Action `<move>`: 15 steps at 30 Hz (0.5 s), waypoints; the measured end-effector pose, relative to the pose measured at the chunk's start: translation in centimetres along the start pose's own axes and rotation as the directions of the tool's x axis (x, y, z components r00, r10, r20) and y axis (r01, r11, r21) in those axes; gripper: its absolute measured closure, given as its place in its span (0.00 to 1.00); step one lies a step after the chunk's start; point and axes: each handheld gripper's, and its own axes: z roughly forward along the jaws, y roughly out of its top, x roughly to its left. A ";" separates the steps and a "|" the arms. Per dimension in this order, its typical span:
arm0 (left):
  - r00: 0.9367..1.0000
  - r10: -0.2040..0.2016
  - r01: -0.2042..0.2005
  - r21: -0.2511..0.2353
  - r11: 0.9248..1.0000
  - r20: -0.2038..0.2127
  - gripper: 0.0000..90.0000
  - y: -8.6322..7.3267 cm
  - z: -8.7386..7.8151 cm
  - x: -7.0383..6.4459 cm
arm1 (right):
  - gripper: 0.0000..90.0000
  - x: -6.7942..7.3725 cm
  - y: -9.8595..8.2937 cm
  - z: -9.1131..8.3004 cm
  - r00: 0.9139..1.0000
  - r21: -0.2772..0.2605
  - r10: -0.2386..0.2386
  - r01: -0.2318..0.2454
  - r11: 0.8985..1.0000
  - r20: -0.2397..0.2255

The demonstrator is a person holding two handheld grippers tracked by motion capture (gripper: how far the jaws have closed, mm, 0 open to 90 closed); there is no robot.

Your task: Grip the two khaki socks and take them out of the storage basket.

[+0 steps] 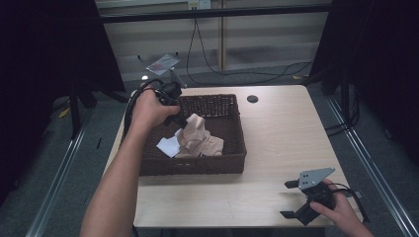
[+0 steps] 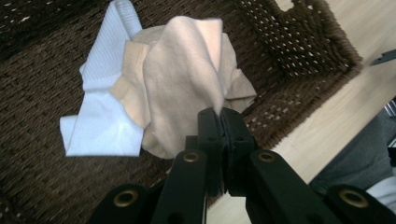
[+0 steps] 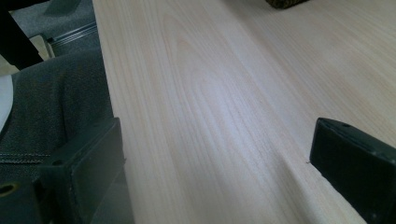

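A dark brown wicker basket [image 1: 236, 148] stands on the left half of the light wooden table [image 1: 281, 133]. In it lie a beige cloth [image 1: 200, 138] and a white cloth [image 1: 168, 145] partly under it. My left gripper [image 1: 179, 120] reaches into the basket from its far left corner and is shut on a raised fold of the beige cloth [image 2: 187, 79], pinched at the jaw tips [image 2: 219, 116]. The white cloth [image 2: 100, 126] spreads flat on the basket floor [image 2: 37, 93]. My right gripper [image 1: 289, 200] rests open near the table's front right corner, nothing between its jaws [image 3: 215, 154].
A round dark hole [image 1: 252, 98] sits in the table behind the basket. Cables [image 1: 237, 74] run across the floor beyond the far edge. Black curtains hang on both sides. The person's grey-clothed leg [image 3: 51, 93] is beside the table's front edge.
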 end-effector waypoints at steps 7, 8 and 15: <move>1.000 -0.001 0.001 0.005 1.000 0.015 0.98 -0.1 -1.6 -0.9 | 0.03 0.0 0.0 0.0 1.000 0.000 -0.001 0.001 1.000 0.001; 1.000 -0.002 0.002 0.009 1.000 0.018 0.98 -0.1 -1.8 -1.0 | 0.03 0.0 0.0 0.0 1.000 -0.001 0.000 0.000 1.000 0.000; 0.998 0.025 -0.027 0.024 0.999 0.049 0.98 -0.1 -3.0 -2.2 | 0.03 0.0 0.0 -0.1 1.000 0.000 0.000 0.000 1.000 0.001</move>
